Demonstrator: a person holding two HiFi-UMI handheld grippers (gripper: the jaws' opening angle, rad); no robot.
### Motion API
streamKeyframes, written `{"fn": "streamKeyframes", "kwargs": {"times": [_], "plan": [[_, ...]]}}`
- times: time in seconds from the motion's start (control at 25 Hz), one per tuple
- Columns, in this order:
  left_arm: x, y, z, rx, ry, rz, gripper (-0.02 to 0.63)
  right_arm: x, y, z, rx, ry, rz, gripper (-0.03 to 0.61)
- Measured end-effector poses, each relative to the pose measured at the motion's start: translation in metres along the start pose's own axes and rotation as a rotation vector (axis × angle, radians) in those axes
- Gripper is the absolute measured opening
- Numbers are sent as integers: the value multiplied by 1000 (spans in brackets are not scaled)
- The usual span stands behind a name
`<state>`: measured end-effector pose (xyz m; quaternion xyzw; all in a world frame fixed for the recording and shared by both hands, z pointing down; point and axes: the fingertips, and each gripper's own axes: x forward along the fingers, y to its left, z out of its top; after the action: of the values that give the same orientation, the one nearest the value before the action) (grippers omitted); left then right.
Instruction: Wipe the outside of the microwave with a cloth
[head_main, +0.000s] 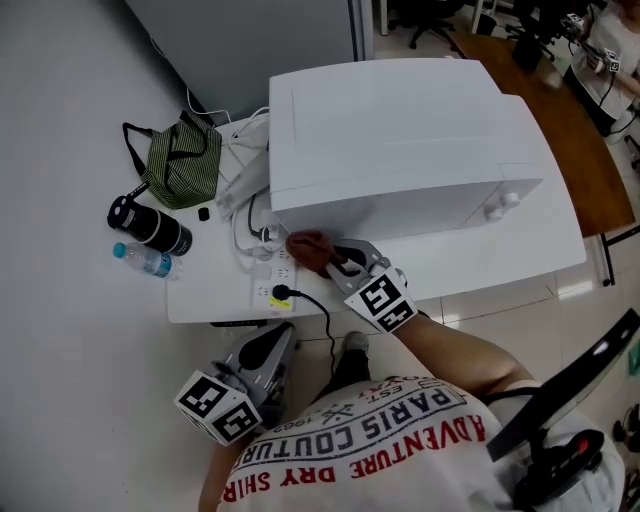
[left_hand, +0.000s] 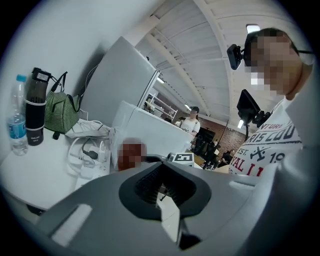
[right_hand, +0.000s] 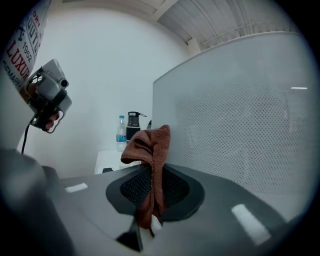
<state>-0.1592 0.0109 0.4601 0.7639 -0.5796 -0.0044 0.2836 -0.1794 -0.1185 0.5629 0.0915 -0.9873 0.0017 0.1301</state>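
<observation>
Closest to us, the left gripper (head_main: 281, 342) hangs below the edge of the white surface (head_main: 205, 296), well apart from the work. In its own view the left gripper (left_hand: 163, 194) has its jaws drawn together with nothing between them.

A little further out, the right gripper (head_main: 334, 262) reaches over the surface's near edge. Its jaws are clamped on a reddish-brown cloth (head_main: 309, 248) – in the right gripper view the cloth (right_hand: 152, 150) rises from between the pads and folds over at the top. The cloth sits at the foot of the white microwave (head_main: 400, 140), near its left corner, right up against the near wall. That wall shows as a perforated panel (right_hand: 240, 130) just beside the cloth.

Just left of the cloth lies a white power strip (head_main: 268, 282) with a black plug (head_main: 282, 293) in it, its cord running off the surface's edge.

Further left – well apart from the microwave – a water bottle (head_main: 146, 261) lies beside a black flask (head_main: 150, 226), and beyond them sits a green striped bag (head_main: 186, 160).
</observation>
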Motion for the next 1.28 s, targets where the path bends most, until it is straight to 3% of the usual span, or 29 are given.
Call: {"fn": "streamKeyframes", "kwargs": {"times": [0.2, 0.4, 0.84, 1.08, 1.28], "plan": [[20, -5, -2, 4, 33, -37, 6, -21, -28, -9, 12, 3, -66, 45], [52, -26, -5, 28, 76, -113, 6, -68, -69, -26, 44, 6, -186, 46], [88, -88, -23, 80, 166, -240, 6, -210, -185, -76, 174, 49, -539, 46], [90, -103, -21, 98, 161, -239, 6, -231, -198, -79, 195, 48, -566, 46], [84, -111, -11, 126, 122, -226, 6, -235, -186, -78, 186, 67, -523, 46]]}}
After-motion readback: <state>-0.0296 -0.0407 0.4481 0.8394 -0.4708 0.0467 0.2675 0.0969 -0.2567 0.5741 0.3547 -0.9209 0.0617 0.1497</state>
